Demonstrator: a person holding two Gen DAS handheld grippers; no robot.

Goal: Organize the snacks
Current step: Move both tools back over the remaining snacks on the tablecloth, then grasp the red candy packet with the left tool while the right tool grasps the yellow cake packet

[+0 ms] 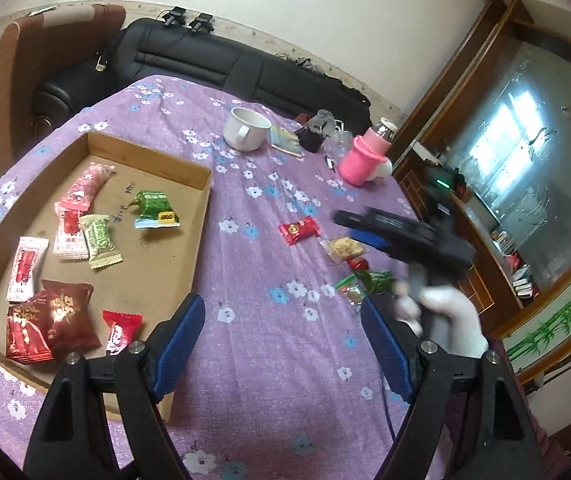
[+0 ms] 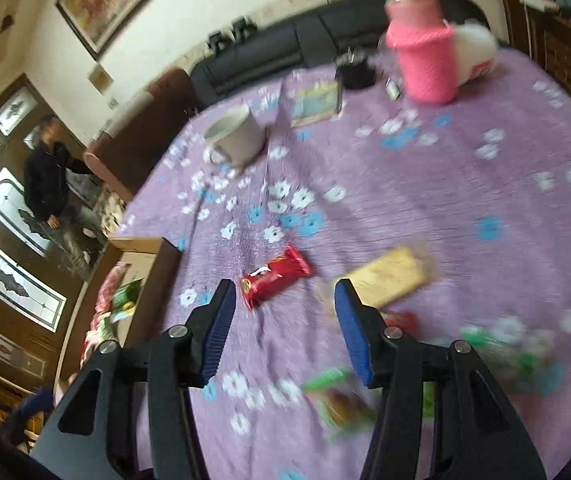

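The right gripper (image 2: 283, 300) is hovering wide open and empty near the red snack packet (image 2: 275, 276). The left gripper (image 1: 283, 320) is also gaping empty. The packet is probably light, crinkly and slippery, so pinching across its middle seems best.

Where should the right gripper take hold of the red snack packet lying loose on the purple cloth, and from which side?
Probably across the middle of the red snack packet, pinching its two long edges. It lies flat on the purple cloth, clear of the cracker packet, so coming straight down from above looks best. The right gripper is open but needs turning, since the packet slants across its fingers.
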